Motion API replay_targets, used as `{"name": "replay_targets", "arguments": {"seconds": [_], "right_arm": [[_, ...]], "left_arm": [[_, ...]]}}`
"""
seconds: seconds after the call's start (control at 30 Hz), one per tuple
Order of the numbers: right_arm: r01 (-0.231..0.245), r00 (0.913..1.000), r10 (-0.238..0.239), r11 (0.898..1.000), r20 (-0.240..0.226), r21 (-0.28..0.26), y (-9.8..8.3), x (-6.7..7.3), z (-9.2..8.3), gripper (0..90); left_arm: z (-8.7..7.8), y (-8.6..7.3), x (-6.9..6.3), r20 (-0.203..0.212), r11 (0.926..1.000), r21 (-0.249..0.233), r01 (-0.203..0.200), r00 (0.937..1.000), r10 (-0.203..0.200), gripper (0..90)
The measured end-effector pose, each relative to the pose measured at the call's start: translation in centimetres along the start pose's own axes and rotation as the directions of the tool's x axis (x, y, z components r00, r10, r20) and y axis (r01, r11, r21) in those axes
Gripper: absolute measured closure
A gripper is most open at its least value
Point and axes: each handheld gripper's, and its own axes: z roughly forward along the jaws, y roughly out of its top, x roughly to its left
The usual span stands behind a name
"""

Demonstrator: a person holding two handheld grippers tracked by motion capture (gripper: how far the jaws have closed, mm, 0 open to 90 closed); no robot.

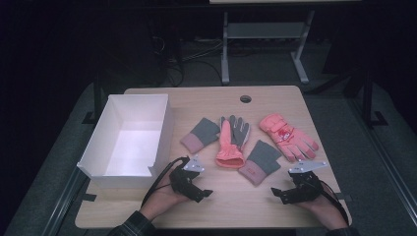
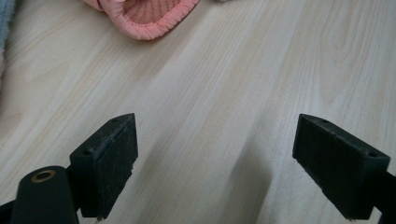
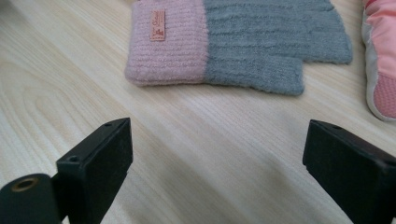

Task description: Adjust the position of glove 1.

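- The left tongs (image 1: 205, 192) sit low over the near part of the worktop (image 1: 231, 209), jaws spread wide with only bare wood between them; they hold and touch nothing.
- In the left gripper view, the ribbed cuff of the coral glove (image 2: 149, 16) lies just ahead of those jaws, well clear of the pads.
- The right tongs (image 1: 276, 192) hover near the front right of the worktop, jaws likewise wide apart and holding nothing.
- Straight ahead of the right tongs lies a grey knit mitt with a pink cuff (image 3: 238, 46), flat on the wood, cuff toward the left of the right gripper view; the pads are apart from it.
- That cuff carries a small orange sewn-on label (image 3: 158, 25); there is print on it, but it is too small to read.
- From above, that mitt (image 1: 259, 162) lies between the coral and grey glove (image 1: 232, 140) and a pink padded glove (image 1: 290, 136); the pink glove has a small red and white emblem on its back, unreadable.
- A second grey and pink mitt (image 1: 200, 135) lies further left, beside an open white box (image 1: 130, 140) at the left edge of the worktop.
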Motion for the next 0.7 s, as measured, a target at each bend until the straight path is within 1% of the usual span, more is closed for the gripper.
{"name": "replay_targets", "arguments": {"seconds": [0.07, 0.13, 0.17, 0.2, 0.23, 0.27, 0.3, 0.33, 0.37, 0.4, 0.43, 0.47, 0.5, 0.53, 0.57, 0.6, 0.63, 0.67, 0.7], "right_arm": [[-0.007, 1.0, 0.007, 1.0, -0.006, -0.003, 0.0, 0.1, -0.1, 8.2], [-0.002, 1.0, 0.002, 1.0, -0.01, -0.011, 0.1, 0.0, -0.1, 8.3], [-0.011, 0.9997, 0.011, 1.0, -0.02, -0.014, 0.2, 0.0, -0.1, 8.7], [-0.017, 0.9996, 0.017, 1.0, -0.021, -0.013, 0.2, 0.1, -0.2, 10.4], [-0.018, 0.9995, 0.018, 1.0, -0.027, -0.013, 0.2, 0.0, -0.2, 13.4], [-0.019, 0.9995, 0.019, 1.0, -0.027, -0.025, 0.2, 0.0, -0.2, 14.1], [-0.019, 0.9995, 0.019, 1.0, -0.027, -0.025, 0.2, 0.0, -0.2, 14.1], [-0.031, 0.9988, 0.03, 0.999, -0.038, -0.029, 0.4, -0.1, -0.4, 21.7], [-0.035, 0.9987, 0.033, 0.999, -0.038, -0.036, 0.6, -0.1, -0.4, 26.0], [-0.035, 0.9985, 0.033, 0.999, -0.044, -0.04, 0.8, -0.2, -0.4, 31.5], [-0.032, 0.9984, 0.029, 0.998, -0.048, -0.048, 1.0, -0.2, -0.4, 35.6], [-0.023, 0.9984, 0.021, 0.999, -0.052, -0.047, 1.2, -0.3, -0.3, 40.8], [-0.029, 0.9974, 0.025, 0.998, -0.068, -0.048, 1.5, -0.3, -0.2, 48.1], [-0.017, 0.9969, 0.013, 0.999, -0.078, -0.049, 1.7, -0.5, -0.1, 53.4], [-0.017, 0.9969, 0.013, 0.999, -0.078, -0.049, 1.7, -0.5, -0.1, 53.4], [-0.023, 0.9967, 0.02, 0.999, -0.079, -0.038, 2.2, -0.6, 0.2, 63.2], [-0.023, 0.9967, 0.02, 0.999, -0.079, -0.038, 2.2, -0.6, 0.2, 63.2], [-0.024, 0.9965, 0.021, 0.999, -0.081, -0.036, 2.5, -0.7, 0.4, 67.6], [-0.014, 0.9962, 0.01, 0.998, -0.087, -0.054, 3.1, -0.8, 0.6, 77.5]], "left_arm": [[0.1, 0.0, -0.1, 0.004, 1.0, -0.002, 0.007, 1.0, -0.007, 13.8], [0.1, 0.1, -0.1, 0.005, 1.0, 0.0, 0.008, 1.0, -0.008, 13.8], [0.1, 0.1, -0.2, 0.003, 1.0, -0.003, 0.005, 1.0, -0.005, 13.8], [0.1, 0.1, -0.2, 0.003, 1.0, -0.003, 0.005, 1.0, -0.005, 13.9], [0.2, 0.1, -0.2, 0.003, 0.9997, -0.015, 0.021, 0.9998, -0.02, 13.9], [0.2, 0.1, -0.2, 0.006, 0.9995, -0.02, 0.026, 0.9996, -0.026, 13.9], [0.2, 0.1, -0.2, 0.006, 0.9995, -0.02, 0.026, 0.9996, -0.026, 13.9], [0.0, 0.0, -0.1, -0.001, 0.9998, -0.007, 0.017, 0.9999, -0.017, 13.9], [0.0, 0.0, -0.1, 0.001, 0.9998, -0.009, 0.02, 0.9998, -0.02, 13.9], [-0.1, 0.0, -0.1, -0.002, 0.9999, -0.005, 0.011, 0.9999, -0.011, 13.9], [-0.1, -0.1, -0.1, -0.007, 0.9998, -0.01, 0.017, 0.9998, -0.017, 13.9], [-0.2, 0.0, -0.1, -0.015, 0.9999, -0.005, 0.012, 0.9998, -0.012, 13.8], [-0.2, 0.0, -0.1, -0.015, 0.9999, -0.005, 0.012, 0.9998, -0.012, 13.7], [-0.3, 0.1, -0.1, -0.02, 0.9995, -0.026, 0.019, 0.9996, -0.019, 13.5], [-0.3, 0.1, -0.1, -0.02, 0.9995, -0.026, 0.019, 0.9996, -0.019, 13.5], [-0.4, 0.0, -0.1, -0.028, 0.9983, -0.045, 0.036, 0.9989, -0.038, 13.2], [-0.4, 0.0, -0.1, -0.028, 0.9983, -0.045, 0.036, 0.9989, -0.038, 13.1], [-0.5, 0.0, 0.0, -0.031, 0.9983, -0.044, 0.039, 0.9987, -0.041, 13.1], [-0.5, 0.0, 0.0, -0.03, 0.9989, -0.031, 0.035, 0.9989, -0.036, 13.0]]}}
